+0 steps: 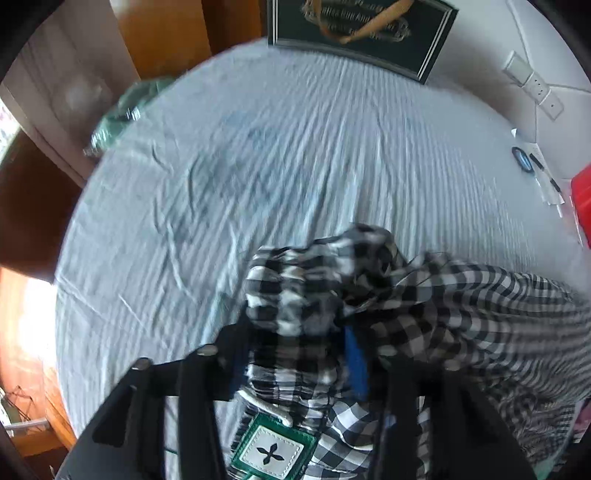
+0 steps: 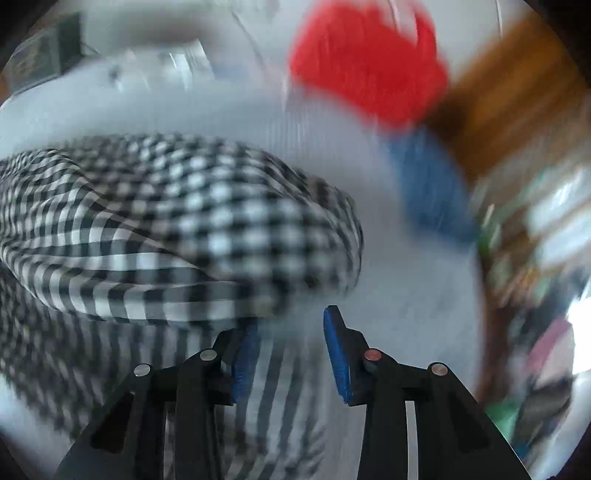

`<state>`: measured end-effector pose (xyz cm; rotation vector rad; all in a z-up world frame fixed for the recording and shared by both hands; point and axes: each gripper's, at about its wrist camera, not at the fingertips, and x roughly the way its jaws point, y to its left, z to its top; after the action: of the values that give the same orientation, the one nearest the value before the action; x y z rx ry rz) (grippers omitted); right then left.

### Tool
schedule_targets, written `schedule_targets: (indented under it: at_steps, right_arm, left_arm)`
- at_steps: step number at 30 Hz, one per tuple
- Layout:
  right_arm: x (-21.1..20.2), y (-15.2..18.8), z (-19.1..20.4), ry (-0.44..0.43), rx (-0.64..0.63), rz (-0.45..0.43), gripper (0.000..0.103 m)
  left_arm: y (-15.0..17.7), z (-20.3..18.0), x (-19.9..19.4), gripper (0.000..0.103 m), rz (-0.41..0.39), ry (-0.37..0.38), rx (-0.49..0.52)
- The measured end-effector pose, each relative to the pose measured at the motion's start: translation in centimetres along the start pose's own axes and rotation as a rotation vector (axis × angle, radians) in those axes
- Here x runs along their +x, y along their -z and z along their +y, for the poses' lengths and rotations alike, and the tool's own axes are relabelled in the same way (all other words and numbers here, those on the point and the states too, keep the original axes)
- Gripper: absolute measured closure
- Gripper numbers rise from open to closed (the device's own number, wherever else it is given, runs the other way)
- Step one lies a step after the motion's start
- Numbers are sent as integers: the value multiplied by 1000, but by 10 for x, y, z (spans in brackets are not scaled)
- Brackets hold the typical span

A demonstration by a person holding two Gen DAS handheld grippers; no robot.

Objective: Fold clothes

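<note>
A black-and-white checked shirt (image 1: 461,306) lies bunched on a pale blue striped bed sheet (image 1: 258,166). My left gripper (image 1: 299,343) is shut on a bunch of the shirt, with its green-and-white label (image 1: 269,448) hanging between the fingers. In the right wrist view the shirt (image 2: 166,229) lies left and ahead in a raised fold. My right gripper (image 2: 291,332) is open, its blue pads apart, just above the shirt's near edge and the sheet (image 2: 406,295). That view is blurred by motion.
A dark framed picture (image 1: 362,33) leans at the far edge of the bed. A green garment (image 1: 122,114) lies at the far left edge. A red thing (image 2: 365,62) and a blue thing (image 2: 428,184) lie right of the shirt. Wooden furniture (image 2: 517,92) stands beyond.
</note>
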<state>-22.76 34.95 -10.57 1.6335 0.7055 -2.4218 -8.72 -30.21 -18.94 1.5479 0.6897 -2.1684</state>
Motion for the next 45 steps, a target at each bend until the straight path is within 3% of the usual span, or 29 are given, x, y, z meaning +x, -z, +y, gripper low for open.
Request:
schedule_targets:
  at_steps: [3,5,6,7,11,20,23,26,27,29,30,31,33,38,41,42,43,45]
  right_arm:
    - [22,24,-28,-104,147,87,61]
    - [22,21,-42,-179,234,73,39]
    - [22,19,-50,-216,278,64,22]
    - [22,15,-55,-239,311,51,16]
    - [25,-11,-76,-261,402,30,16]
    - [76,-64,-89,-318,459,88,15]
    - [96,-78,-78,-269,418,101,2]
    - [112,-91,-66,-190,378,85,1]
    - [119,-94,-62,-180,362,81,1]
    - [131,-99,-54,-168,332,98,1]
    - [137,-100,-50,-166,317,120,12]
    - [132,-102,-47,-145,300,111,36]
    - [119,-104,-42,-100,263,88,94]
    - [52,-125,-70,-137,275,-123,94]
    - [38,-153,-86,-133,313,-199,94]
    - [37,-162,-91,-133,329,-220,86]
    - [35,-172,-96,-133,345,-241,69]
    - [43,-181,-102,-112,392,-198,48]
  left_arm:
    - [-4,3,-8,41,11,33,-11]
    - [-11,2,-24,28,-29,63,-7]
    - [-14,2,-34,21,-55,71,-5]
    - [-17,3,-43,18,-84,74,-4]
    - [-29,11,-45,14,-97,46,-19]
    - [-12,3,40,14,105,10,-13]
    - [-11,-12,56,9,140,-13,26]
    - [-14,-23,58,7,125,-41,32]
    - [-15,-24,57,11,117,-43,24]
    - [-17,-32,48,41,81,-35,37]
    - [-18,-38,42,80,67,-39,51]
    - [-20,-44,35,87,48,-53,67]
    - [-23,-57,16,88,-6,-84,99]
    - [-54,-69,-44,88,-158,-31,85]
    - [-85,-82,-45,88,-196,-25,83]
    - [-95,-86,-40,88,-185,-12,74]
    - [-105,-90,-34,85,-164,5,62]
    - [-117,-92,-24,74,-99,27,43]
